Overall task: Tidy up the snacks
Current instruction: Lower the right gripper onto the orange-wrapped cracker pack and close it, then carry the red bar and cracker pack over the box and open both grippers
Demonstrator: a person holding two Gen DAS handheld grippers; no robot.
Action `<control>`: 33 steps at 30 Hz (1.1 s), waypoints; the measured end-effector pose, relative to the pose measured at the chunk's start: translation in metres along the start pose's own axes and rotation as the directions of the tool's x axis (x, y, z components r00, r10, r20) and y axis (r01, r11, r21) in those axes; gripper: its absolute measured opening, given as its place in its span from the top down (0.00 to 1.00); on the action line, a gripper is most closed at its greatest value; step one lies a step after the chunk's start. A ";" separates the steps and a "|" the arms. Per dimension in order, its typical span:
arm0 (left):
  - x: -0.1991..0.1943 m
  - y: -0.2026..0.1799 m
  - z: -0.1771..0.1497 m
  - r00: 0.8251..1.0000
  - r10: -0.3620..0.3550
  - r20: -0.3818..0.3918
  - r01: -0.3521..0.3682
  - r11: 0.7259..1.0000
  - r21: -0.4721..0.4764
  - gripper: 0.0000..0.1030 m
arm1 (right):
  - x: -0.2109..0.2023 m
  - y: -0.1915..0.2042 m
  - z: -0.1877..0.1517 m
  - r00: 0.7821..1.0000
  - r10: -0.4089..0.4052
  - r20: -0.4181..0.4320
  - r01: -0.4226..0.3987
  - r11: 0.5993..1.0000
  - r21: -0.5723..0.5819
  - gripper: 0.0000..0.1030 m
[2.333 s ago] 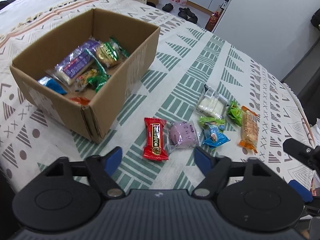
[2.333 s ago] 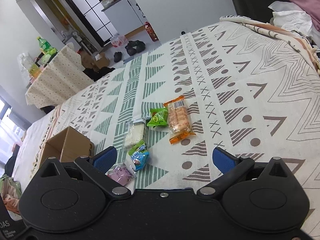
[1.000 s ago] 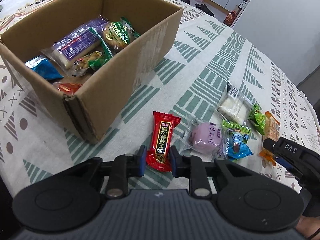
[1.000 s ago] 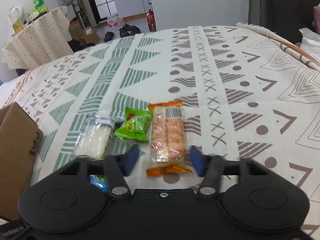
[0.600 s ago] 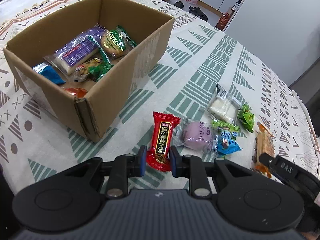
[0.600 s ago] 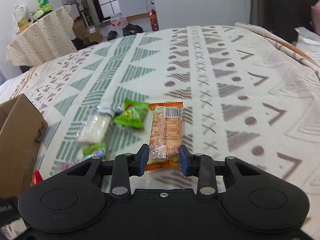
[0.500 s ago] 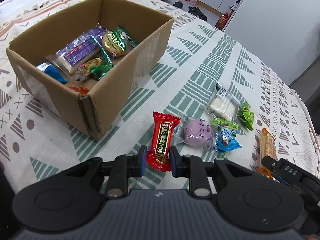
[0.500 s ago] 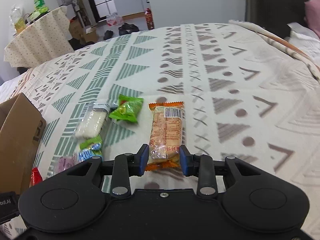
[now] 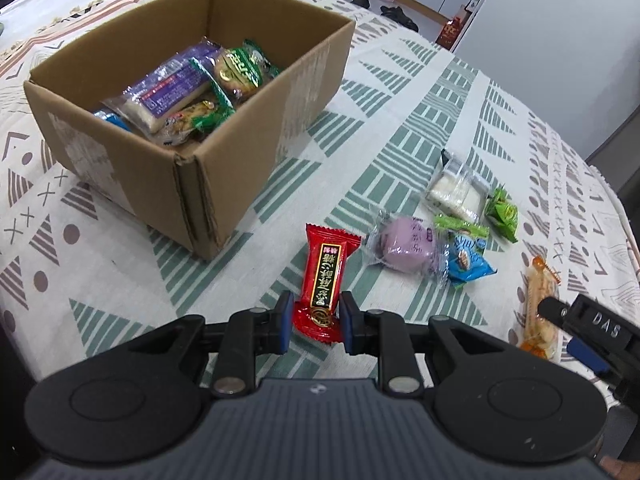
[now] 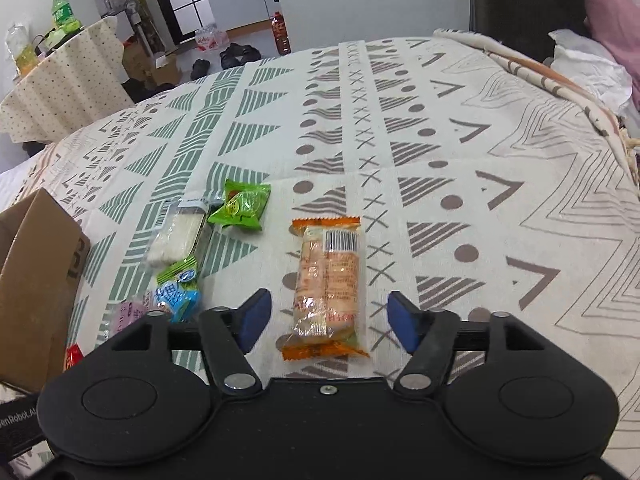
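Released, orange snack (image 10: 326,288) lies between right hand-held gripper's (image 10: 328,318) spread fingers; left hand-held gripper (image 9: 314,322) clamps red snack (image 9: 325,276).

Bare patterned cloth (image 9: 248,264) is seen between the cardboard box (image 9: 224,184) and the red packet (image 9: 325,276), so a passage is left there toward the box's near corner. The box is open on top, but its floor is largely taken up by packets (image 9: 188,88). To the right of the red packet the way is crowded by a purple bun (image 9: 406,244), a blue packet (image 9: 466,258), a white packet (image 9: 456,192) and a green packet (image 9: 503,214), lying close together. Wide free cloth (image 10: 500,200) is seen to the right of the orange packet (image 10: 328,280) and beyond it.
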State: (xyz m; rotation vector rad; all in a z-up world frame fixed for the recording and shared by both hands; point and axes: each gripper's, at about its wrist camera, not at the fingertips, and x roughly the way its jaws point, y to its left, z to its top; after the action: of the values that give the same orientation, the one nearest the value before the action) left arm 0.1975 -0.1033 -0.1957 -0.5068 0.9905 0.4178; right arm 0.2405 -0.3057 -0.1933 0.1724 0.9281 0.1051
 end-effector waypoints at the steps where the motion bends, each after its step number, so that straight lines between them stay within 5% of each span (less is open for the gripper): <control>1: 0.002 -0.001 0.000 1.000 0.002 -0.004 -0.002 1.000 0.003 0.77 | 0.001 0.000 0.001 1.000 0.002 0.002 -0.002 1.000 -0.004 0.35; 13: 0.019 -0.005 -0.001 0.998 0.038 -0.049 -0.037 0.999 0.027 0.75 | 0.027 0.009 0.008 1.000 0.001 -0.028 -0.002 0.998 -0.056 0.34; 15: 0.020 -0.005 -0.001 0.998 0.037 -0.050 -0.035 0.999 0.030 0.75 | 0.029 0.010 0.007 0.999 0.008 -0.036 -0.011 0.998 -0.064 0.39; 17: 0.020 -0.005 0.000 0.998 0.038 -0.045 -0.036 0.999 0.033 0.77 | 0.031 0.010 0.008 0.998 0.016 -0.055 -0.019 0.998 -0.063 0.62; 18: 0.019 -0.006 0.000 0.998 0.045 -0.045 -0.043 0.998 0.039 0.78 | 0.031 0.010 0.008 0.998 0.016 -0.062 -0.020 0.998 -0.066 0.65; 33: -0.030 -0.011 0.012 0.999 -0.019 0.043 0.017 0.998 0.054 0.80 | -0.009 0.007 0.015 0.988 0.139 0.061 -0.139 0.990 -0.003 0.66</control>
State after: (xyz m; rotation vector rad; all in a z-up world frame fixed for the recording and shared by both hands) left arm 0.1969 -0.1086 -0.1621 -0.4568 0.9523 0.3835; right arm 0.2473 -0.3016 -0.1758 0.2399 0.8546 0.2272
